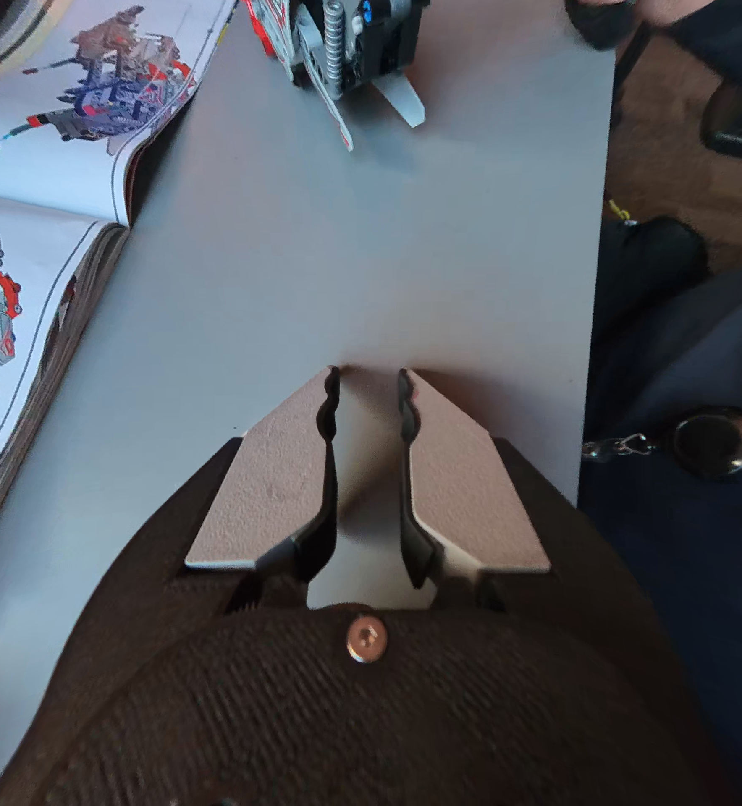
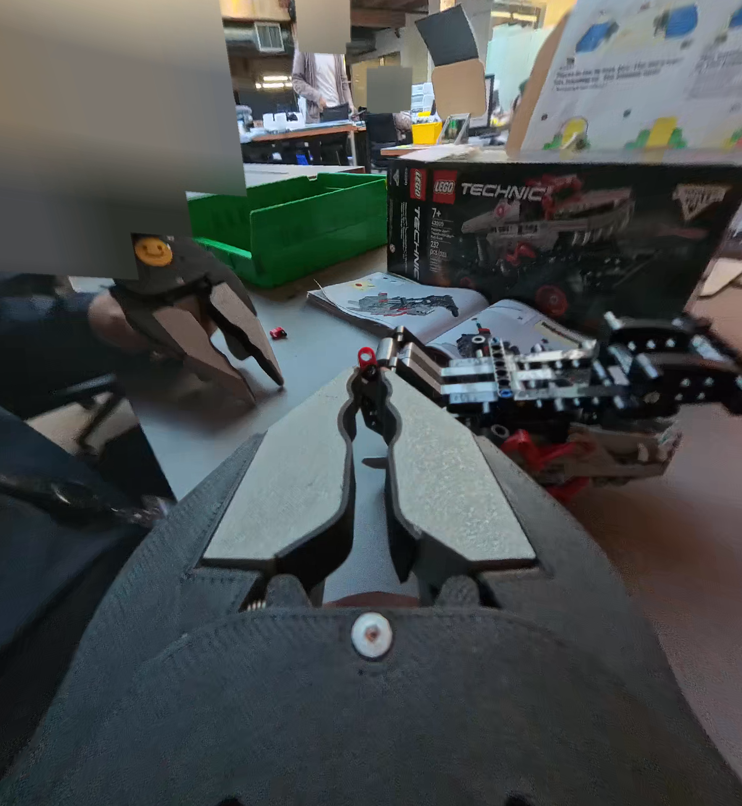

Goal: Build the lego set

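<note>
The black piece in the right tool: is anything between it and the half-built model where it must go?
Nothing visible stands between them. The right tool holds the black piece, with a red connector on top, just left of the half-built model. The left tool rests on the table, off to the side.

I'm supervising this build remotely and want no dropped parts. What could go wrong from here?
1. The right gripper pinches the black piece with a red end only at its tips; it may twist or slip out.
2. The partly built model sits close beside that piece; a swing might knock it.
3. The small red piece lies loose near the open left gripper, which might flick it off the table.
</note>
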